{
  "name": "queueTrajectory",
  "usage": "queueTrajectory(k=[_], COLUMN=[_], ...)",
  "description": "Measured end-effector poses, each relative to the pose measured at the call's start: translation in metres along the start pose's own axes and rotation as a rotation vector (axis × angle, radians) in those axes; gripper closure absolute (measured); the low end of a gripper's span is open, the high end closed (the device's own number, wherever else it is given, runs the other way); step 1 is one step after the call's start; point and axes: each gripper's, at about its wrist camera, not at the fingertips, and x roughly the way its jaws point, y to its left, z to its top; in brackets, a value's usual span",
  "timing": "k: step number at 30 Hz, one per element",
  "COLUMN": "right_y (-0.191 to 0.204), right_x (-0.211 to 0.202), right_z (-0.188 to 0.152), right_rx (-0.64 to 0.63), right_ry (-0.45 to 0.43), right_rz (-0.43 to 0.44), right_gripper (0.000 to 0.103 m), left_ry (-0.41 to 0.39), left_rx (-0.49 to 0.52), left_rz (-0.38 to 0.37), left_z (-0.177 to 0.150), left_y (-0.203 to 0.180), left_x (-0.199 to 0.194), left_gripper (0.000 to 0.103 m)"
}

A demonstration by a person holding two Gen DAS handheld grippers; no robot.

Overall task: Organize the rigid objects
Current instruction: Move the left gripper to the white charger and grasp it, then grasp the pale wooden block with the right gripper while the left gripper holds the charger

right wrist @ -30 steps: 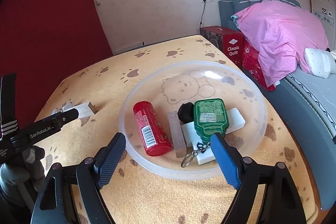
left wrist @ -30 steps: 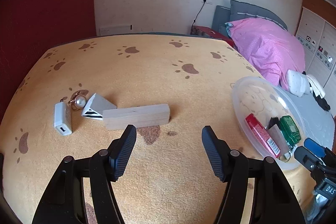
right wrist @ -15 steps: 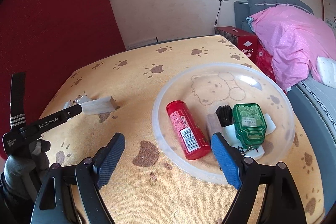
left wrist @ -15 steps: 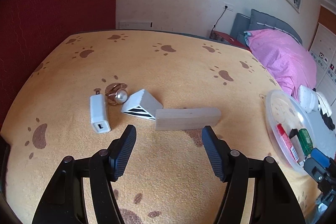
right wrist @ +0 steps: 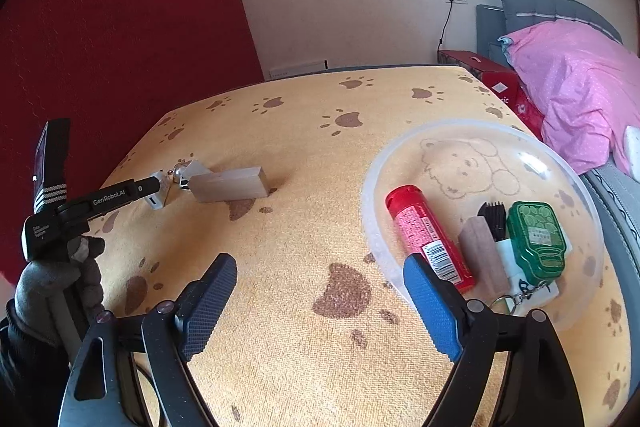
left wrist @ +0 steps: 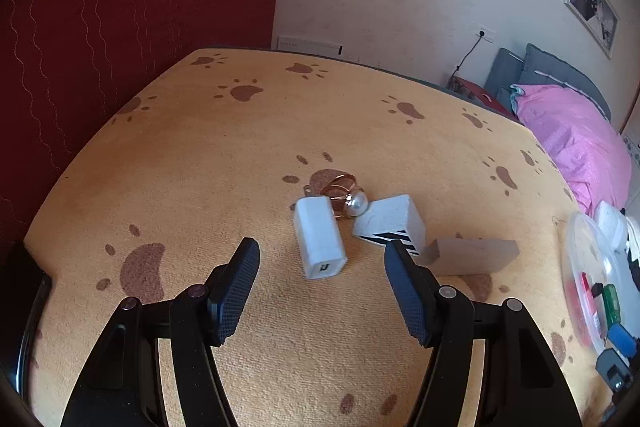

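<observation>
Left wrist view: the left tongs [left wrist: 320, 263] gape empty above a white charger [left wrist: 319, 237] on the table [left wrist: 200, 163] (paw-print cloth). Right wrist view: the right tongs [right wrist: 320, 297] stand wide, empty, beside the clear bowl [right wrist: 400, 155]; a wooden block [right wrist: 230, 183] lies well apart.

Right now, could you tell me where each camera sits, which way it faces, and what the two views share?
Left wrist: on the left tool, looking forward and down at the charger, ring, striped wedge; only its own fingers show.
Right wrist: on the right tool, facing the table and bowl; its fingers, the left tool and a gloved hand show.
Shared: wood block, charger, bowl, bed.
</observation>
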Motion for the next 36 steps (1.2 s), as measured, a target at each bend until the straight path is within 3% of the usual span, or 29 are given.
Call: queueTrajectory(k=[6, 17, 22, 30, 36], right_y=[0.012, 0.030, 0.039, 0.052, 0.069], right_x=[0.007, 0.025, 0.039, 0.071, 0.099], right_z=[-0.002, -0.001, 0.005, 0.031, 0.045], right_rx=[-0.020, -0.056, -0.061, -0.020, -0.002], right_ry=[0.020, 0.061, 0.088, 0.136, 0.167], right_rz=[0.009, 0.019, 0.031, 0.067, 0.072], right_gripper=[0.014, 0.014, 0.014, 0.010, 0.005], left_ry=[0.024, 0.047, 0.010, -0.067, -0.070], left_rx=[0.013, 0.017, -0.010, -0.037, -0.065], left_rz=[0.019, -0.018, -0.052, -0.045, -0.045], left_z=[0.003, 0.006, 0.005, 0.003, 0.002], left_y=[0.005, 0.004, 0.010, 0.016, 0.023], left_x=[0.015, 0.034, 0.027, 0.011, 0.010], left_gripper=[0.041, 0.081, 0.081, 0.081, 0.081])
